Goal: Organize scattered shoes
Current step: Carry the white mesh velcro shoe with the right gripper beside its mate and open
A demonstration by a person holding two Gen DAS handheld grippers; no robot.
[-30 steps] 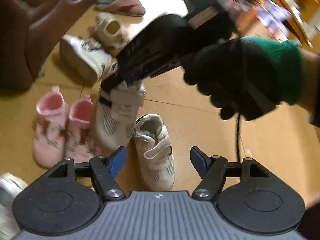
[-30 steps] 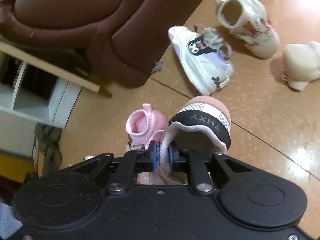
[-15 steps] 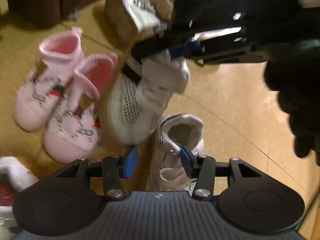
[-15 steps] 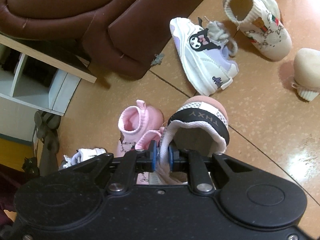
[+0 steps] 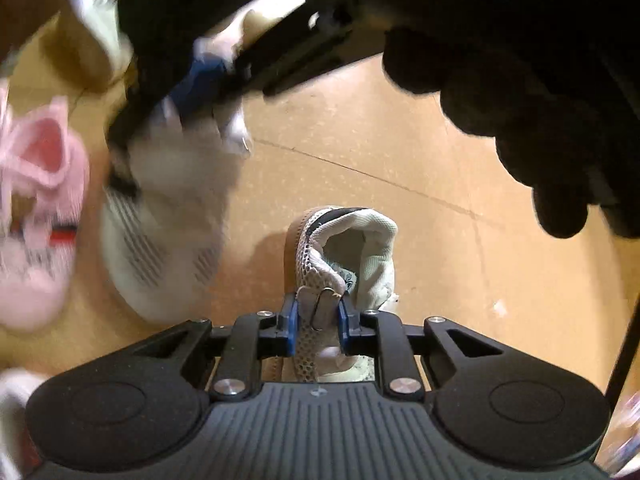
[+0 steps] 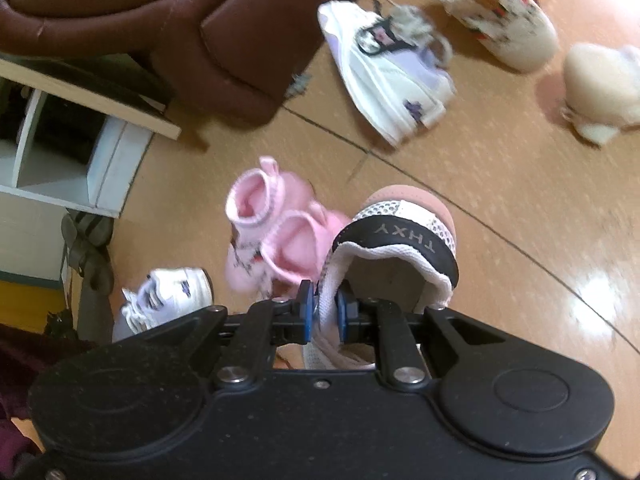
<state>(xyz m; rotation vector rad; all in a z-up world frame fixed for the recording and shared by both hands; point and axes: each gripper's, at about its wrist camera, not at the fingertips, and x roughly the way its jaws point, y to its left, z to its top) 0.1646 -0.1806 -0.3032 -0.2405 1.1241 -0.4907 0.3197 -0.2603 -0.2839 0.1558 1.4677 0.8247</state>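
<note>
The left gripper is clamping the mesh side wall of a white strap sneaker, at the collar beside the metal strap ring; its jaws have just been closing, and the blue pads are now pressing on the fabric from both sides. That shoe is lying straight ahead of the claw on the tan floor, its long axis running along the claw's pointing line, heel opening farthest out and the toe end tucked under the gripper body.

The right gripper is pinched shut on the collar edge of the matching white sneaker, the one with the black lettered heel band, which is hanging from the pads with its heel pointing away from the claw. In the left wrist view this second shoe is showing, blurred, up and to the left of the left claw, under the gloved right hand, so the two sneakers are near each other but apart.

Just left of the right claw's load a pair of pink sock shoes is standing side by side. Judging by this, the coming move is probably bringing the left shoe leftward and parallel to its mate, toes facing the same way. Other shoes, a purple-trimmed white sneaker and a cream knit shoe, are lying well ahead of the right claw.
</note>
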